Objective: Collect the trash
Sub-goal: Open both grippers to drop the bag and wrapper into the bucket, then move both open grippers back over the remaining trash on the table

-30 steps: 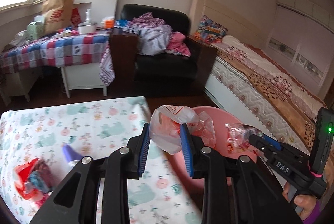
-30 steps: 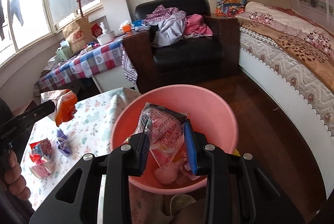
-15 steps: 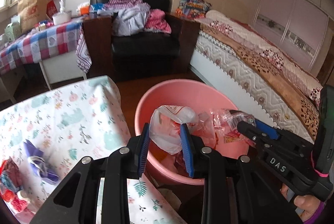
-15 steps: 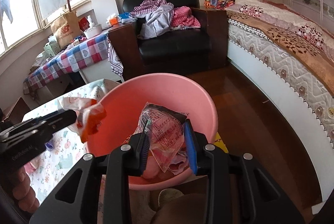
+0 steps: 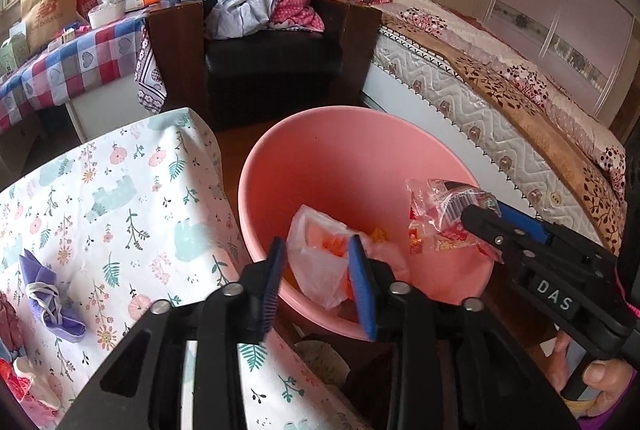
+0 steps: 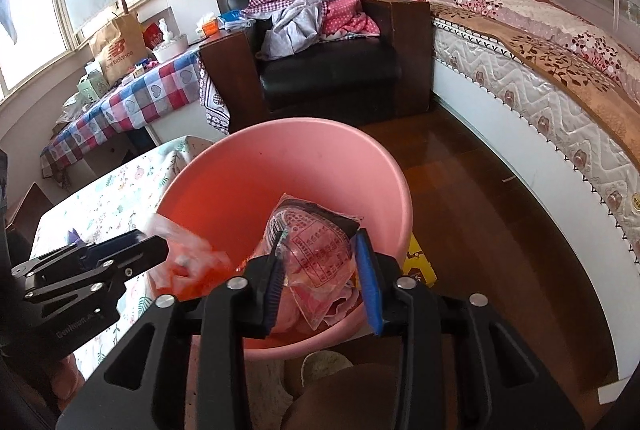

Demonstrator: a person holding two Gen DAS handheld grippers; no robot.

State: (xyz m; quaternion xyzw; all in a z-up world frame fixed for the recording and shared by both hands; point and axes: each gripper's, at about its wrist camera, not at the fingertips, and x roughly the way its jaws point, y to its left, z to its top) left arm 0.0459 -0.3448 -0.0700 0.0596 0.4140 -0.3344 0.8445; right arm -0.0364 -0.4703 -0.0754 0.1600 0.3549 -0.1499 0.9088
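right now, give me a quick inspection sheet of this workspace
surface: floral tablecloth on a table beside the pink basin; dark wood floor.
job's things: white plastic bag and clear snack wrapper, each between the fingers of a hand-held gripper over the basin, which already holds wrappers.
clutter: purple folded piece and red scraps remain on the cloth.
grippers: left hand-held gripper opening around the bag; right hand-held gripper opening around the wrapper.
cables: nothing seen.
surroundings: black armchair piled with clothes, bed, checked table with a paper bag.
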